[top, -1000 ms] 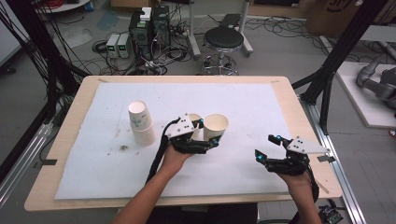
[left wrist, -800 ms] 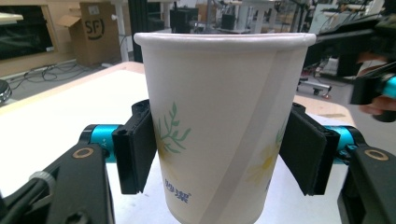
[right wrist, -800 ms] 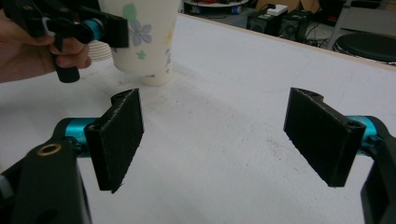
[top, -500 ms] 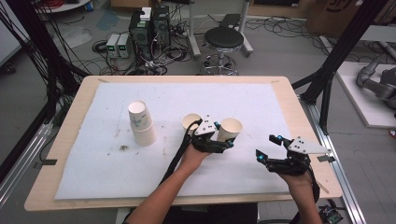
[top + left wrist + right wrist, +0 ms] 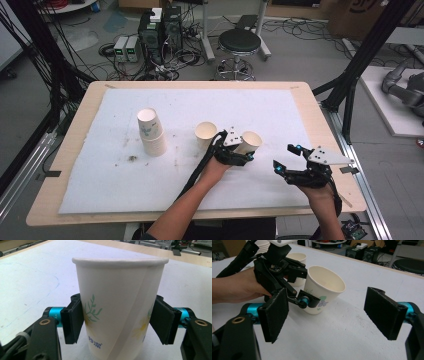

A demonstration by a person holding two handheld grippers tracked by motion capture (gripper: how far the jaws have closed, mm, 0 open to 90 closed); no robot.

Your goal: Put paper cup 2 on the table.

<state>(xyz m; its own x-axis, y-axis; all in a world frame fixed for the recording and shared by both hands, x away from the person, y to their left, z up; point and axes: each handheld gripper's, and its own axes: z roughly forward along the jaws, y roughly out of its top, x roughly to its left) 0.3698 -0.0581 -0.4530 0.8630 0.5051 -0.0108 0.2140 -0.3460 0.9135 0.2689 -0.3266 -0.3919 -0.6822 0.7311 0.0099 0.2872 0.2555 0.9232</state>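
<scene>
Carried right of standing cup [image 5: 206,134]: paper cup [image 5: 247,143] clamped in left tongs [image 5: 240,152], probably not yet down; right tongs [image 5: 290,159] wide, empty.

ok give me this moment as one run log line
left tongs: shut on paper cup | right tongs: open, holding nothing | second cup: upright beside it | cup stack: far left of mat

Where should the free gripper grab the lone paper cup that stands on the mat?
Probably around the side wall of the lone paper cup, just below its rim, coming in level. It stands upright with its mouth up, and its round, tapering wall suits two flat pads. The left gripper holds its paper cup this way.
</scene>
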